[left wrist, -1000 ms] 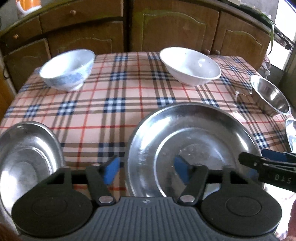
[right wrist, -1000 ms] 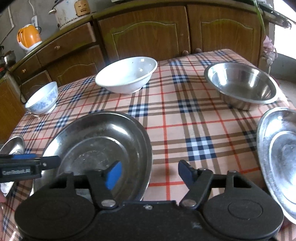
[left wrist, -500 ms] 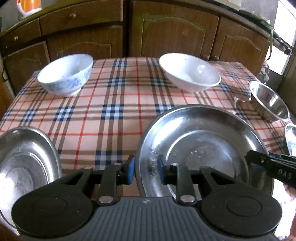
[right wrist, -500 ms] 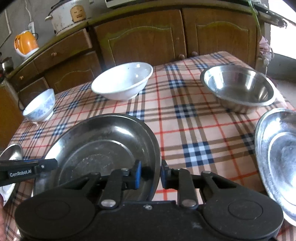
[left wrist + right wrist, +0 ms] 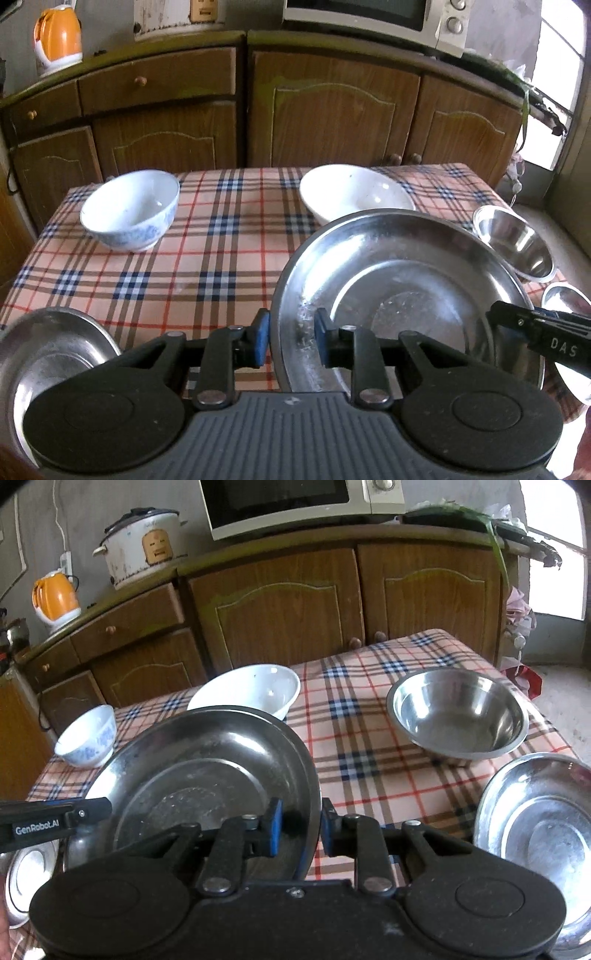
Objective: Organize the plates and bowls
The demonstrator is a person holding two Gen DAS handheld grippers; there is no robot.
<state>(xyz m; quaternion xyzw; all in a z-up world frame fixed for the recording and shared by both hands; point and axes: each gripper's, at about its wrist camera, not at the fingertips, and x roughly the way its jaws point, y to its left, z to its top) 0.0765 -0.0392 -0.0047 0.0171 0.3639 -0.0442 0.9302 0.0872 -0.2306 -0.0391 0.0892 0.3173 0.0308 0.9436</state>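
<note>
So the checked tablecloth [image 5: 221, 258] is carrying everything here, and the stuff on it seems spread out on purpose, nothing nested yet. My read is they're only starting to gather like with like.

Biggest thing in play is the large steel plate [image 5: 399, 280], near the front edge of the table, roughly mid-way along it. It's pinched from both sides: the left gripper [image 5: 291, 341] has its blue pads clamped across the plate's left rim, one pad inside and one outside, and the right gripper [image 5: 301, 825] is clamped the same way on the opposite rim. Two grips make sense to me — a wide, thin, slippery plate would tip if held by one edge. The far rim sits up in front of the white bowl [image 5: 354, 195], so it looks lifted off the cloth, though I can't see its underside.

Next down, the steel bowl [image 5: 458, 716] sits near the right edge, and another steel plate [image 5: 535, 830] is at the front right corner. A third steel plate [image 5: 48, 350] is at the front left corner — I'd guess one of those is where the held plate gets stacked.

The white bowl is toward the back edge, and the smaller blue-patterned bowl [image 5: 131, 208] sits at the back left corner.
</note>
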